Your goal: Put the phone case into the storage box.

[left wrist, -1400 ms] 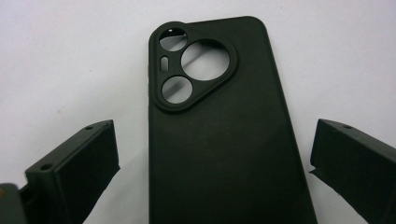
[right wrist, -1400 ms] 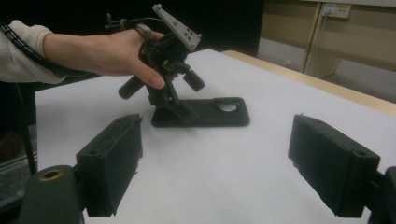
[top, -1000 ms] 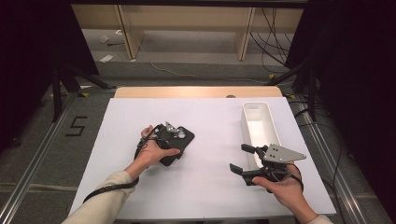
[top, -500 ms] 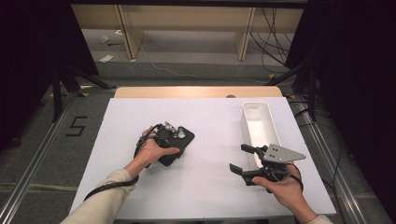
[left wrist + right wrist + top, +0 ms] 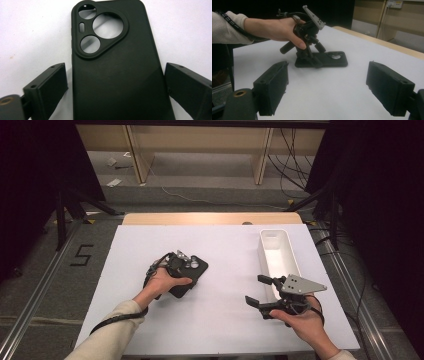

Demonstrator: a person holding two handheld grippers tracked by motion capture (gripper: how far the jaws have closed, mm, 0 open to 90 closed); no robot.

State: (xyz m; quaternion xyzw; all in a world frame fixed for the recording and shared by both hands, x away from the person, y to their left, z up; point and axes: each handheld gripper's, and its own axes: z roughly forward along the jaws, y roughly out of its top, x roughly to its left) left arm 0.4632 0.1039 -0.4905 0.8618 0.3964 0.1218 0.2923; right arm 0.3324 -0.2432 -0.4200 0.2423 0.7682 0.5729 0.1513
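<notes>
Since the phone case [image 5: 117,67] is lying flat on the white bench [image 5: 225,320], camera cutouts facing up, I've got my left tool [image 5: 176,270] dropped straight down over it so one jaw sits off each long edge. In the left gripper view you can see the case running right up the middle between the two black jaws, with a sliver of bench showing on both sides, so nothing's pinching yet. The jaws have just been closing in a bit, with the case between them, but they're still set wide and not touching it as far as I can tell. It sits left of centre on the bench, well apart from the white tray [image 5: 278,252] over on the right.

My left hand [image 5: 162,282] is wrapped around the handle, wrist bent so the tool points down at the case; the right gripper view shows it standing over the near end of the case [image 5: 322,60].

My right tool [image 5: 264,292] is just parked beside the near end of the tray, held roughly level and pointing left across the bench, jaws wide with nothing in them. I'd guess it's waiting its turn.
</notes>
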